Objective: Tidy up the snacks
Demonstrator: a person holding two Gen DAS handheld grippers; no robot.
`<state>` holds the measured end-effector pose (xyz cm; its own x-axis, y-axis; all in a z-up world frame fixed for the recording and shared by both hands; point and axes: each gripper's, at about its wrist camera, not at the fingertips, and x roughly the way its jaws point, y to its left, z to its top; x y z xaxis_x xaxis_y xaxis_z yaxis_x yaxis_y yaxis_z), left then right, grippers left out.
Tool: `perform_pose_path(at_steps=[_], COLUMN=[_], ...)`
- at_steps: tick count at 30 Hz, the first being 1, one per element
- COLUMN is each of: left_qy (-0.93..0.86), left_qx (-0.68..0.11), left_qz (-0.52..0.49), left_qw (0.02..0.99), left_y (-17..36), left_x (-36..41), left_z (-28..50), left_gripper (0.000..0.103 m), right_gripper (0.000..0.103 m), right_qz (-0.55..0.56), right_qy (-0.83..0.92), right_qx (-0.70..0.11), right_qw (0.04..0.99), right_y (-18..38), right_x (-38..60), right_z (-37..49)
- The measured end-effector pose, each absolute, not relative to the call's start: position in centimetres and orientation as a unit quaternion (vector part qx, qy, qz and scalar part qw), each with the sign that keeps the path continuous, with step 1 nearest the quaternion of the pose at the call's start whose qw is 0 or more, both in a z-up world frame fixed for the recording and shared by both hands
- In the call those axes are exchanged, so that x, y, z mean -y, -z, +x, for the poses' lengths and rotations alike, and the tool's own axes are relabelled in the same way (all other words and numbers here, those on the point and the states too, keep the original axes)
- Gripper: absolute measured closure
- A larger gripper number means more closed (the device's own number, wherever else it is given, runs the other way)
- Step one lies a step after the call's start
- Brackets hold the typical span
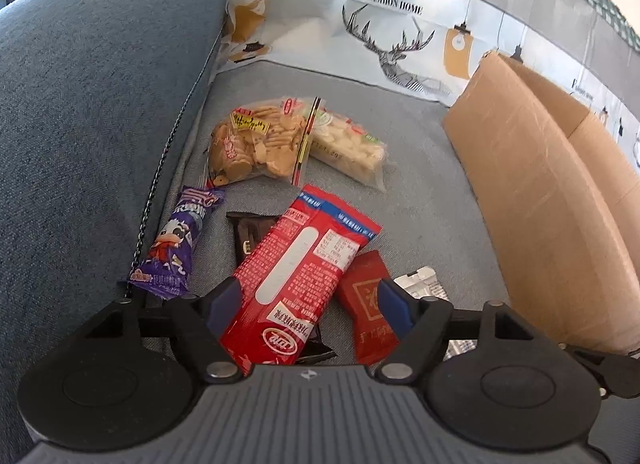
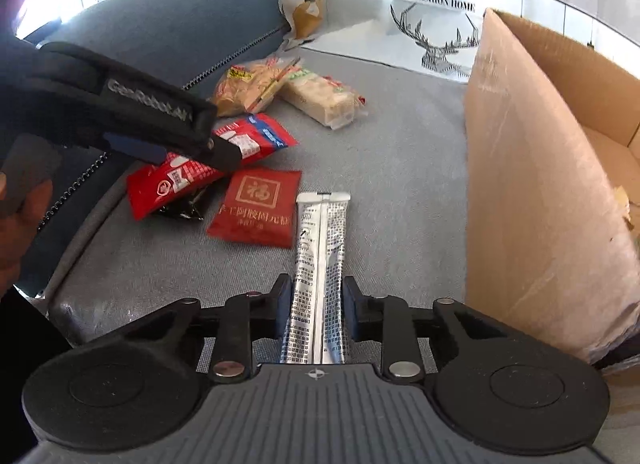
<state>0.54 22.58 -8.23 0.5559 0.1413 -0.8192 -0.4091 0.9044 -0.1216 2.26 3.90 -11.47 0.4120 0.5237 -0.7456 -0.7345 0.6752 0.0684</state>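
Note:
Several snacks lie on a grey sofa seat (image 1: pixel 420 192). My left gripper (image 1: pixel 306 298) is open, its jaws wide on either side of a long red snack packet (image 1: pixel 304 264) that lies over a dark brown packet (image 1: pixel 252 234). A small red packet (image 1: pixel 368 304) lies under its right finger. My right gripper (image 2: pixel 316 304) has its jaws against the sides of a silver stick packet (image 2: pixel 320 256). The left gripper also shows in the right wrist view (image 2: pixel 192 144), over the red snack packet (image 2: pixel 180 176). The small red packet (image 2: pixel 256 208) lies beside the silver one.
An open cardboard box (image 2: pixel 532 184) stands on the seat at the right, also in the left wrist view (image 1: pixel 540 200). A purple packet (image 1: pixel 176 240), a biscuit bag (image 1: pixel 256 144) and a white snack bag (image 1: pixel 348 148) lie further back. A blue armrest (image 1: pixel 92 124) is left.

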Motion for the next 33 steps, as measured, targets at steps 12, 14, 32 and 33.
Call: perform_pose_path(at_steps=[12, 14, 32, 33], left_qy=[-0.179, -0.18, -0.192, -0.192], left_qx=[-0.455, -0.457, -0.458, -0.457], left_qz=[-0.155, -0.154, -0.154, -0.153], left_qw=[0.858, 0.857, 0.854, 0.855], left_y=[8.7, 8.8, 9.3, 9.3], left_x=[-23.1, -23.1, -23.5, -23.5], left_z=[0.6, 0.6, 1.4, 1.4], left_gripper=[0.027, 0.026, 0.02, 0.02], right_gripper=[0.074, 0.074, 0.073, 0.073], right_qz=[-0.141, -0.141, -0.147, -0.147], right_qy=[-0.379, -0.379, -0.382, -0.382], right_qx=[-0.398, -0.398, -0.396, -0.395], right_qw=[0.824, 0.824, 0.822, 0.822], right_y=[11.9, 11.9, 12.1, 12.1], right_x=[-4.0, -4.0, -4.0, -4.0], right_z=[2.4, 2.4, 2.5, 2.5])
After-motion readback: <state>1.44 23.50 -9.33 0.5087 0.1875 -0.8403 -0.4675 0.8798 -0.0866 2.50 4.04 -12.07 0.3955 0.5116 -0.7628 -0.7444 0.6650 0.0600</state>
